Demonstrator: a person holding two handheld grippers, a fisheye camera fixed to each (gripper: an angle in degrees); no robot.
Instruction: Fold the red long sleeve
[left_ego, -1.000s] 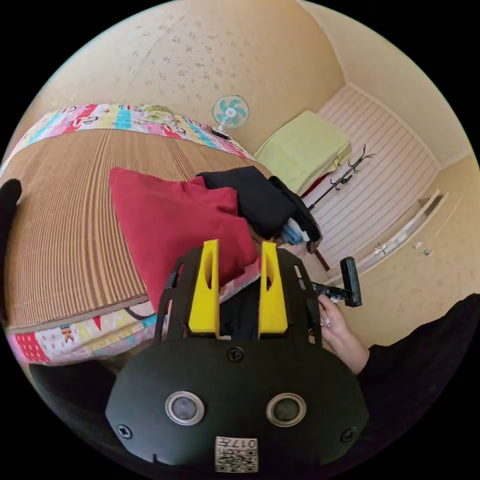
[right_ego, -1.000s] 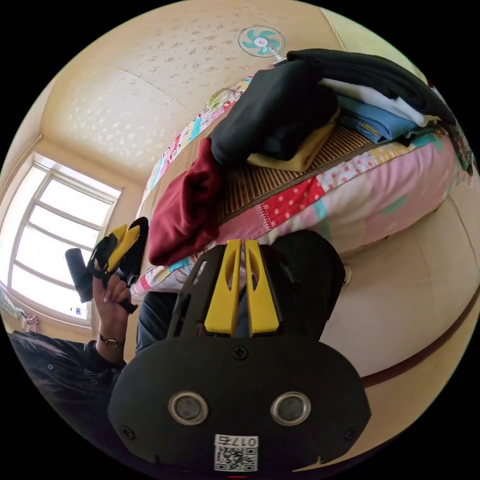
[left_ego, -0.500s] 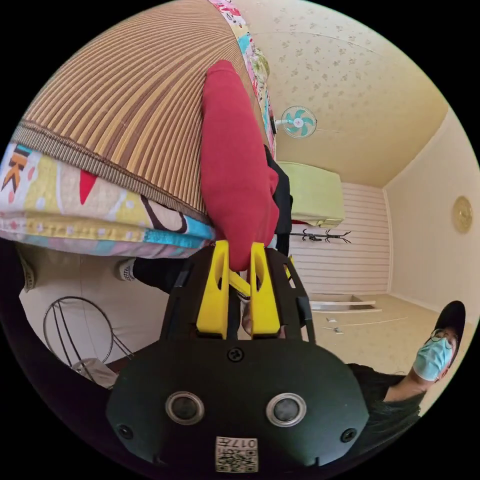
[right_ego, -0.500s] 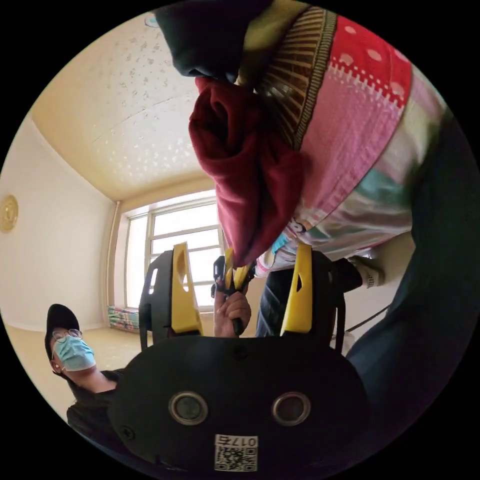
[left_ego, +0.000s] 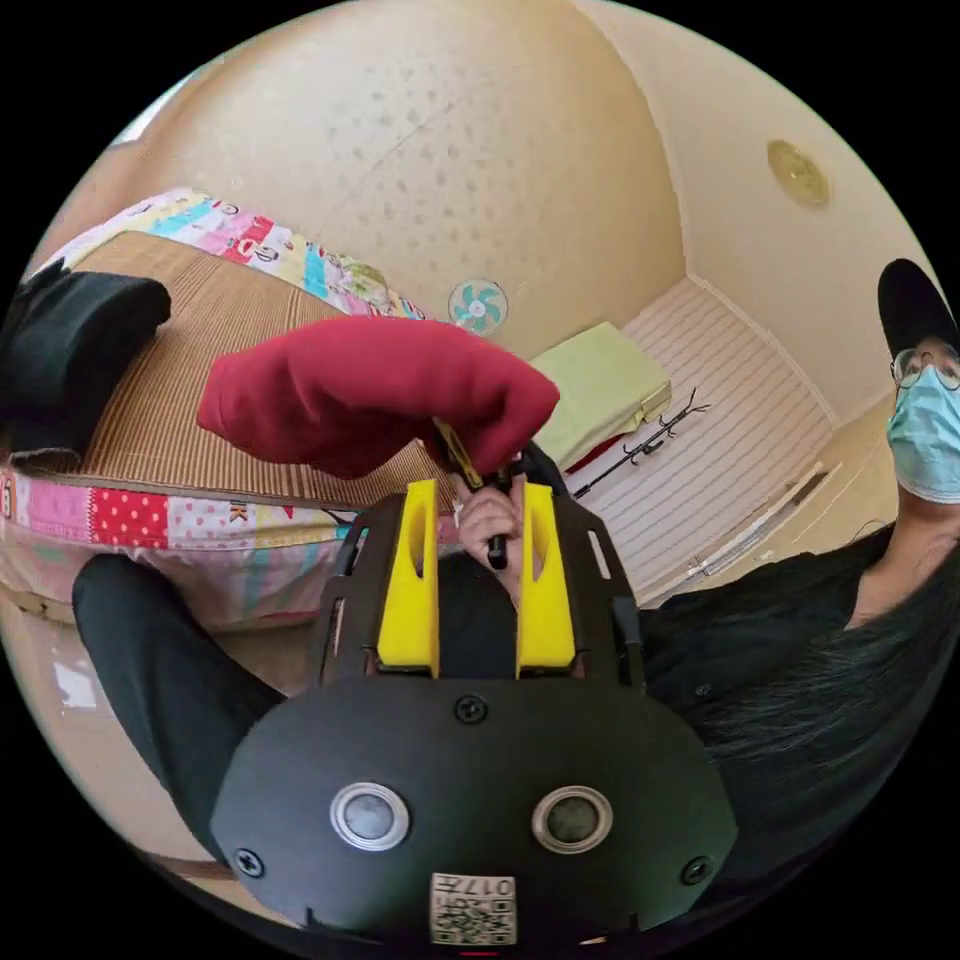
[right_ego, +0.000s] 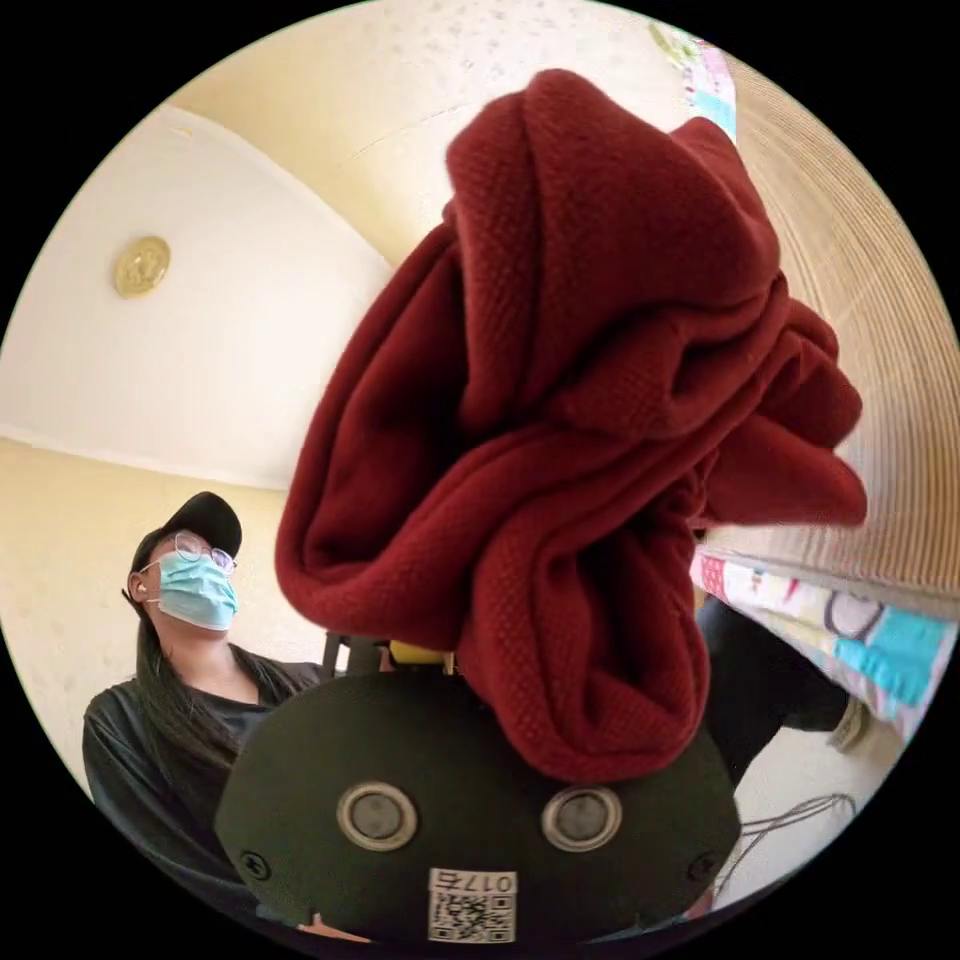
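I note a brown striped woven mat (left_ego: 190, 400) lying on a patchwork quilt (left_ego: 190, 520). A folded black garment (left_ego: 70, 345) rests on the mat. I see a small teal fan (left_ego: 477, 307), a yellow-green cloth (left_ego: 600, 385) and a round gold wall clock (left_ego: 797, 172).

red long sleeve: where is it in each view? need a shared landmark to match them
Left gripper view: the red long sleeve is a bunched roll across the centre, above the left gripper, held up by the right gripper at its lower right end.
Right gripper view: it hangs crumpled over the centre, draped onto the camera housing.
Shared landmark: the striped woven mat on the bed.
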